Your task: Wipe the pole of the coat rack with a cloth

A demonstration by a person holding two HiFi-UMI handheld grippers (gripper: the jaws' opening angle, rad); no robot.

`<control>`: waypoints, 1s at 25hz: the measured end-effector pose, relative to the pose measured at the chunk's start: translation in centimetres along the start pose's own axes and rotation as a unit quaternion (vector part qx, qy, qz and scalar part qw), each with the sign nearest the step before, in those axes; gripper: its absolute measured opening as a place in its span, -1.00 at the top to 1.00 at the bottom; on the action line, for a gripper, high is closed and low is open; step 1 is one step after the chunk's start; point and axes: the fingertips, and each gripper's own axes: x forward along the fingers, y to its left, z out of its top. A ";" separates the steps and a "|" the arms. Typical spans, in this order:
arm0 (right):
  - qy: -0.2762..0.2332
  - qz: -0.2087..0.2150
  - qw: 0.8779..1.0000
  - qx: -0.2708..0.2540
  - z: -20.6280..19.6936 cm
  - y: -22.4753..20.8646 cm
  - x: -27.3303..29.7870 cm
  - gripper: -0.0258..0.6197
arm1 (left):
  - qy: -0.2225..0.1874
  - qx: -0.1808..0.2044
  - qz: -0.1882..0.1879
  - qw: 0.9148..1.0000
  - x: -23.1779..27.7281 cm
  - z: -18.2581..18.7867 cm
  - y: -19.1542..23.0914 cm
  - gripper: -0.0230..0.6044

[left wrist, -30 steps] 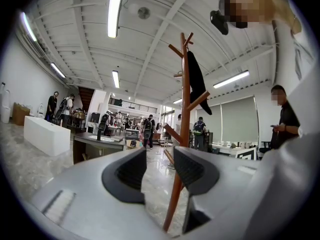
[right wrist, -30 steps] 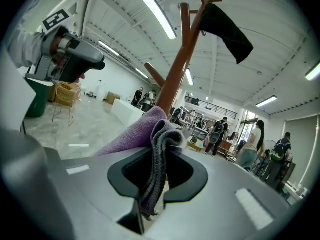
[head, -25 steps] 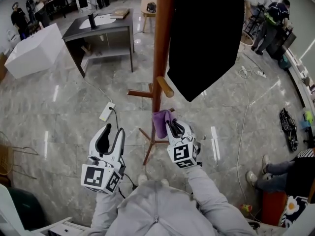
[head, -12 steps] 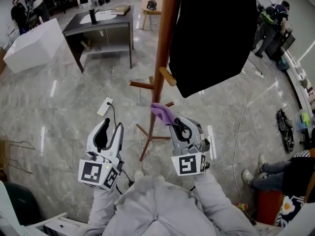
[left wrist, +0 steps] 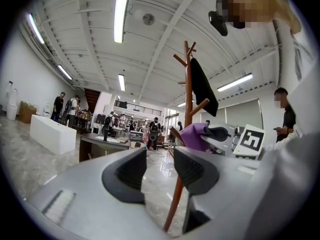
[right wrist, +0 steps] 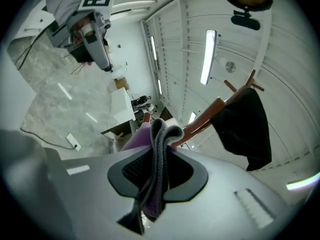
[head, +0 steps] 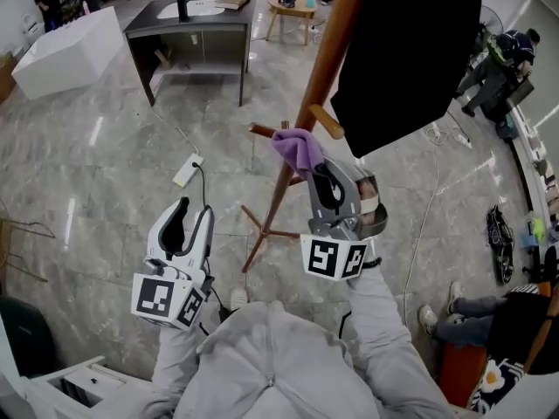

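The brown wooden pole (head: 316,103) of the coat rack slants from the top centre of the head view down to its legs (head: 262,234). A black garment (head: 410,51) hangs from it at the upper right. My right gripper (head: 319,171) is shut on a purple cloth (head: 297,147), which is pressed against the pole just below a side peg (head: 326,122). In the right gripper view the cloth (right wrist: 157,154) is folded between the jaws, the pole (right wrist: 210,115) behind it. My left gripper (head: 188,216) hangs lower left, open and empty, apart from the pole. The left gripper view shows the rack (left wrist: 187,94) and cloth (left wrist: 197,134).
A grey table (head: 188,24) and a white box (head: 65,51) stand at the back left. A power strip (head: 188,170) with its cable lies on the marble floor left of the rack. A cable (head: 432,199) runs along the floor at the right, where people stand and sit.
My right gripper has carried the purple cloth up along the pole, from near the lower branches to just under the side peg. The left gripper has stayed about where it was.
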 end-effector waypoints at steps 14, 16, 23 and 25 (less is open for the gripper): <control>0.063 0.088 0.994 -0.030 -3.9 9.8 2.0 0.75 | 0.016 -0.013 0.034 0.999 -1.5 -1.6 3.6 0.36; 0.072 0.101 0.992 -0.031 -4.3 11.1 2.1 0.75 | 0.019 -0.016 0.034 0.999 -1.4 -1.7 3.9 0.36; 0.103 0.156 0.982 -0.039 -6.4 15.6 1.9 0.75 | 0.025 -0.019 0.031 0.999 -1.0 -2.5 4.7 0.36; 0.112 0.175 0.977 -0.039 -7.1 17.1 1.9 0.75 | 0.028 -0.018 0.030 0.999 -0.8 -2.6 4.9 0.36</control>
